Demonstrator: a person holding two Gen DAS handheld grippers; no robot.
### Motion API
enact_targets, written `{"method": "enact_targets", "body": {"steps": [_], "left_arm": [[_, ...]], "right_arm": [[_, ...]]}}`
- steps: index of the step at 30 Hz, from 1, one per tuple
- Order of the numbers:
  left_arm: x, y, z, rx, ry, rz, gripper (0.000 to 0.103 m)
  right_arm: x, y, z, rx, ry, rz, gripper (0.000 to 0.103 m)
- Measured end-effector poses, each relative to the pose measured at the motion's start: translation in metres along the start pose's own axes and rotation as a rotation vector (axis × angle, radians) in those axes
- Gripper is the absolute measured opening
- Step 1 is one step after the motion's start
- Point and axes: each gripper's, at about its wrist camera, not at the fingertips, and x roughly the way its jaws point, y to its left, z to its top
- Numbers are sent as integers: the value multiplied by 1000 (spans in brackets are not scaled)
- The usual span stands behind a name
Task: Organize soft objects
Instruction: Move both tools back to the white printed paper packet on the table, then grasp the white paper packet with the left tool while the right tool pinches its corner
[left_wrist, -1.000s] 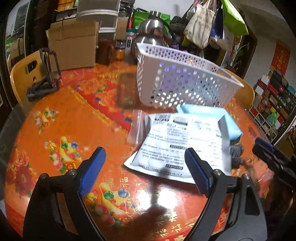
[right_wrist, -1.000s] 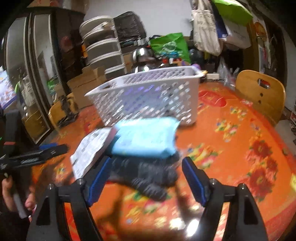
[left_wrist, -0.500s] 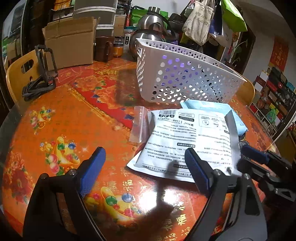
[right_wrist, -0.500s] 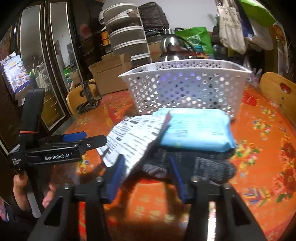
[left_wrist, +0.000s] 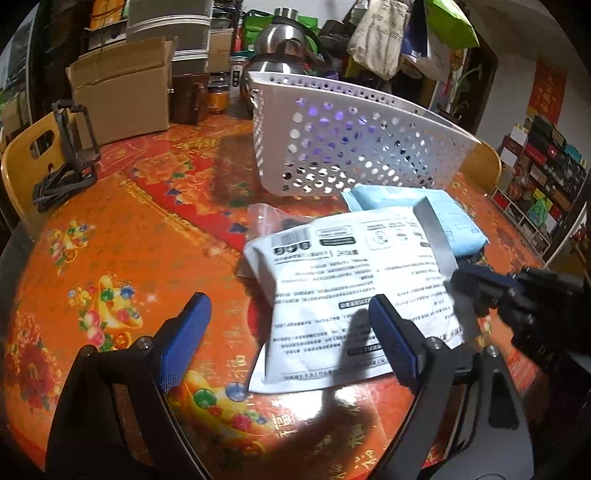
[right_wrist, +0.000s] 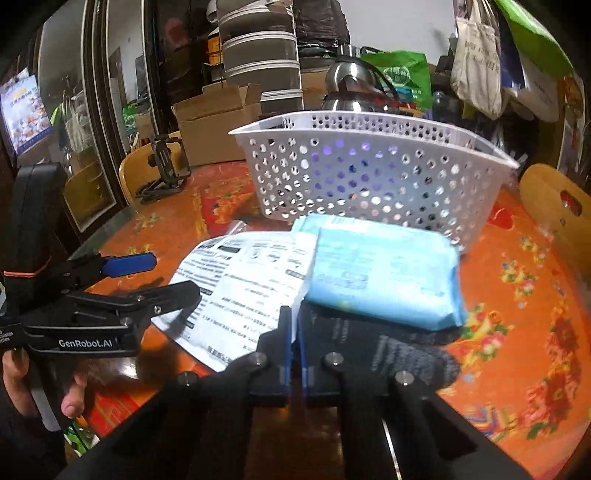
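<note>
A white printed soft packet (left_wrist: 351, 280) lies on the orange table, its right edge lifted. My right gripper (right_wrist: 291, 332) is shut on that edge of the packet (right_wrist: 240, 288); it also shows in the left wrist view (left_wrist: 480, 284). A light blue soft pack (right_wrist: 380, 280) rests on a dark grey cloth (right_wrist: 406, 354) beside it, and shows in the left wrist view (left_wrist: 417, 214). A white perforated basket (left_wrist: 351, 147) stands behind them. My left gripper (left_wrist: 288, 339) is open and empty, low over the packet's near left corner.
A clear plastic bag (left_wrist: 266, 218) lies partly under the packet. A black stand (left_wrist: 66, 162), a cardboard box (left_wrist: 122, 96), jars and a steel kettle (left_wrist: 280, 48) are at the table's far side. Wooden chairs (right_wrist: 557, 218) stand around the table.
My right gripper has closed from wide open and pinched the white packet's edge, lifting it. The packet has shifted and tilted. My left gripper stayed open.
</note>
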Motion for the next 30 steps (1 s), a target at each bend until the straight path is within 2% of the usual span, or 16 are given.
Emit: {"method": "enact_targets", "body": {"steps": [3, 6, 10, 13, 15, 16, 22, 23, 24, 26, 28, 30], "left_arm": [[2, -6, 0, 4, 11, -16, 86], [3, -10, -1, 14, 14, -11, 86], [4, -3, -2, -16, 21, -26, 86], [4, 1, -2, -34, 25, -34, 86], [4, 0, -3, -28, 26, -30, 86], [4, 1, -2, -27, 26, -30, 86], [8, 3, -2, -33, 44, -50, 85], [10, 3, -1, -37, 49, -60, 83], [11, 3, -1, -41, 55, -72, 73], [13, 3, -2, -42, 67, -128, 60], [13, 3, -2, -46, 73, -153, 60], [13, 2, -2, -42, 75, -157, 57]], "right_arm": [[0, -6, -1, -6, 3, -18, 0], [1, -15, -5, 28, 2, 13, 0], [-12, -15, -6, 47, -41, 41, 1], [-18, -14, -3, 64, -61, 60, 13], [-15, -11, -2, 60, -52, 65, 29], [-11, -7, -2, 53, -37, 72, 31], [12, 4, -5, 39, 12, 104, 31], [13, 5, -5, 34, 15, 106, 31], [15, 6, -5, 30, 20, 114, 30], [19, 9, -4, 22, 27, 113, 28], [20, 11, -4, 11, 26, 106, 26], [19, 13, -3, -2, 23, 99, 17]]}}
